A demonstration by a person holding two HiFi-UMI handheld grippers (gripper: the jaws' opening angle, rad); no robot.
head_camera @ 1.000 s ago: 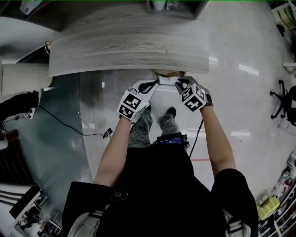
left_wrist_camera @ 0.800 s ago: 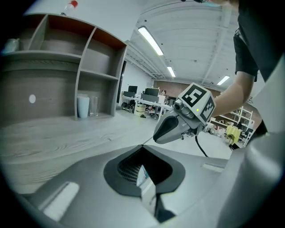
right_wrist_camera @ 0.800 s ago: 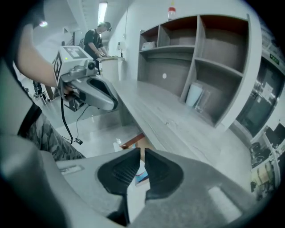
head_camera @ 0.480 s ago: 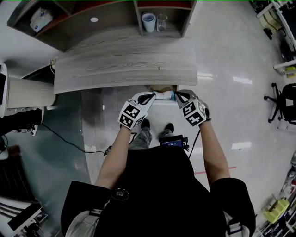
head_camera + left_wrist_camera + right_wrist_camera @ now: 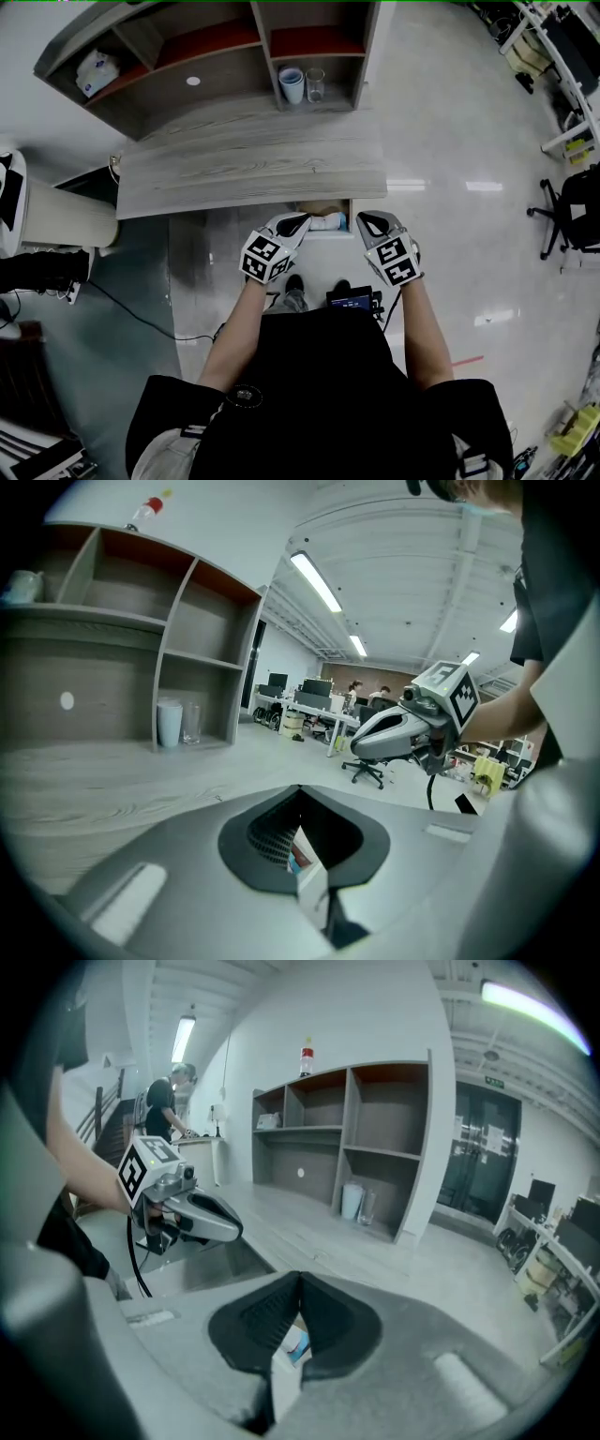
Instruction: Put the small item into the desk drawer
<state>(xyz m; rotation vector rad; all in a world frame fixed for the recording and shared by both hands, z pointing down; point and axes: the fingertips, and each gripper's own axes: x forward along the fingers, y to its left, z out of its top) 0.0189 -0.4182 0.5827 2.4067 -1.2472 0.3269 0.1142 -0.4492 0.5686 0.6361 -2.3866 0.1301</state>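
Small item [image 5: 330,222]: lay in the open drawer [image 5: 326,234] under the desk's [image 5: 244,169] front edge, white with a blue end, between the two gripper tips.
Left gripper [image 5: 298,222]: jaws pressed together on nothing, tip just beside the item.
Right gripper [image 5: 367,222]: jaws had just drawn shut, empty, near the item's other side.
Shelf: two cups [image 5: 292,84] stood in one compartment behind the desk.

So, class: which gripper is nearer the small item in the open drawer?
Left. In the head view the left gripper has its tip right beside the item, on its left; the right gripper is past the right wall of the drawer, apart.
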